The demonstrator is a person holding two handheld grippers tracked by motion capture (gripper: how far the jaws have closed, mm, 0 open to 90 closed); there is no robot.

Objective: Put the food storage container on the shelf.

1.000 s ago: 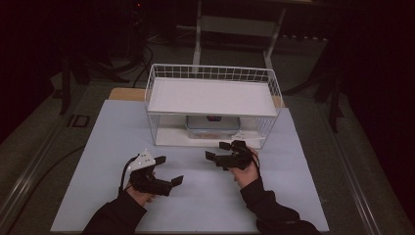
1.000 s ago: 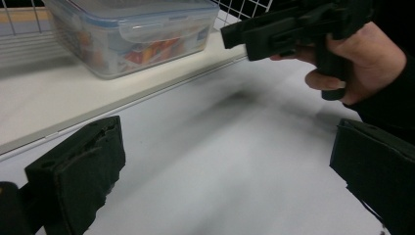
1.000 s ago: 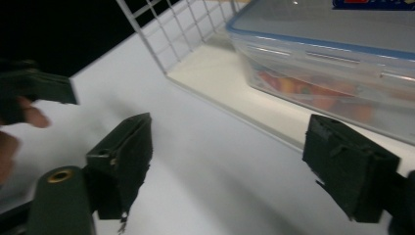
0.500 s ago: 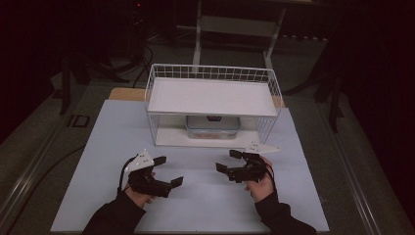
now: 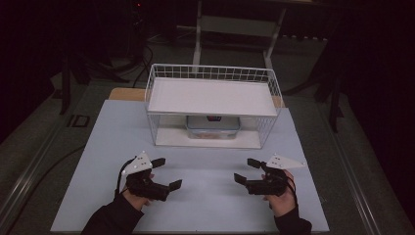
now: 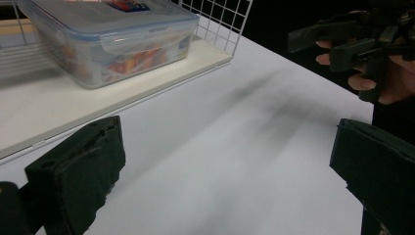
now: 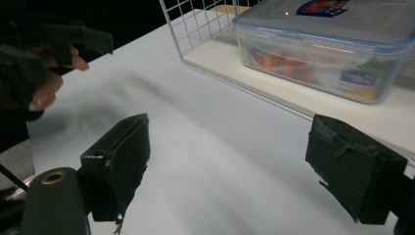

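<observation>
On the pale table, the left gripper hovered where it had been a second earlier, jaws wide open and empty. Behind, centred, a clear plastic lidded food container sat on the lower shelf of a white wire rack. The right gripper, jaws open and empty, had drawn back from the rack toward the person, suggesting the container was placed.
</observation>
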